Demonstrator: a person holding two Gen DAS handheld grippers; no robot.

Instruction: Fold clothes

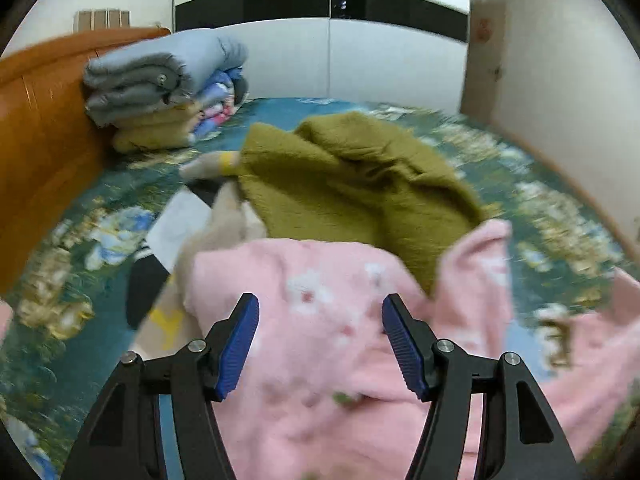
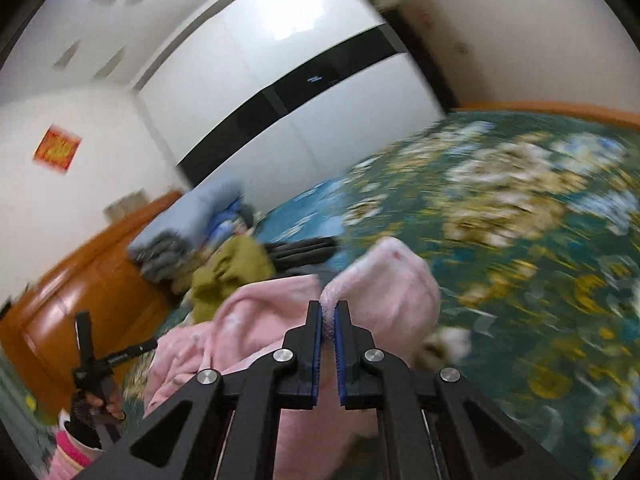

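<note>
A pink fleece garment point(image 1: 340, 320) with white flowers lies bunched on the bed in front of me. My left gripper point(image 1: 320, 320) is open and empty just above it. My right gripper point(image 2: 329, 316) is shut on a fold of the pink garment point(image 2: 384, 280) and holds it raised off the bed. An olive-green fuzzy garment point(image 1: 352, 176) lies heaped behind the pink one; it also shows in the right wrist view point(image 2: 228, 272). A beige garment point(image 1: 224, 224) with yellow marks lies to the left. My left gripper also shows in the right wrist view point(image 2: 116, 356).
The bed has a teal floral cover point(image 1: 540, 184). A stack of folded blankets point(image 1: 160, 84) sits against the orange wooden headboard point(image 1: 40, 140). A white and black wardrobe point(image 1: 328, 40) stands beyond the bed. The orange bed edge point(image 2: 540, 106) runs along the far side.
</note>
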